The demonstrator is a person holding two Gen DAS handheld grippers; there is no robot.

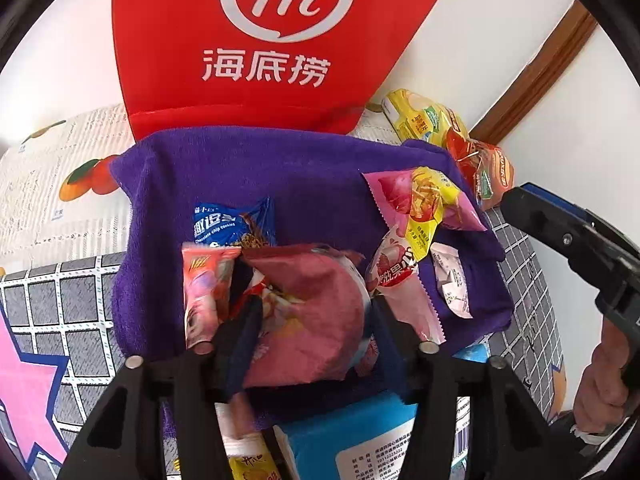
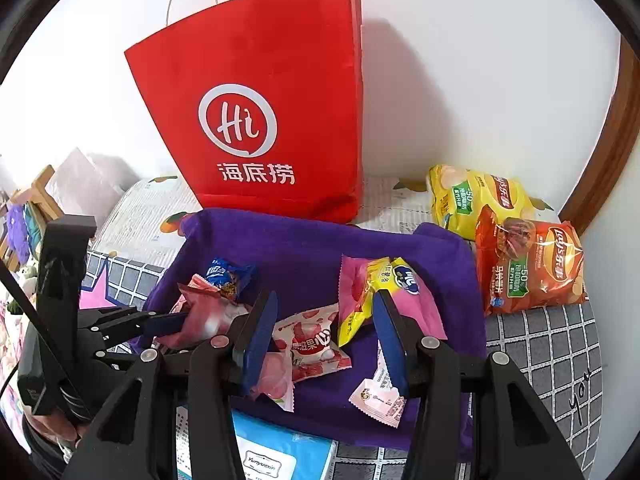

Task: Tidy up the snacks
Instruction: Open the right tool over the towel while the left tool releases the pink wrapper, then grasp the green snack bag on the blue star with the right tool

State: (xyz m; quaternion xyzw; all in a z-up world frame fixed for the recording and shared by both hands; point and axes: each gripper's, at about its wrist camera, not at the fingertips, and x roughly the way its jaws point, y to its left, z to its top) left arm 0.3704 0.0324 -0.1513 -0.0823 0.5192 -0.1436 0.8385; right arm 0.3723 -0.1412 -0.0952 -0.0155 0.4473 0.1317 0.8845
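Note:
Several snack packets lie on a purple towel [image 1: 304,176]. My left gripper [image 1: 316,312] is shut on a pink snack bag [image 1: 312,312], its fingers on both sides; it also shows in the right wrist view [image 2: 204,316]. My right gripper [image 2: 324,336] is open above a strawberry packet [image 2: 308,340], next to a yellow and pink packet [image 2: 368,292]. A blue cookie packet [image 1: 232,224] lies behind the pink bag. A red paper bag [image 2: 272,120] stands upright behind the towel.
Two Lay's chip bags, yellow [image 2: 476,196] and orange [image 2: 528,256], lie at the right by the wall. A blue tissue pack [image 1: 360,436] sits at the near edge. A small white packet [image 2: 380,396] lies on the towel. The surface has a grey grid cloth [image 2: 552,352].

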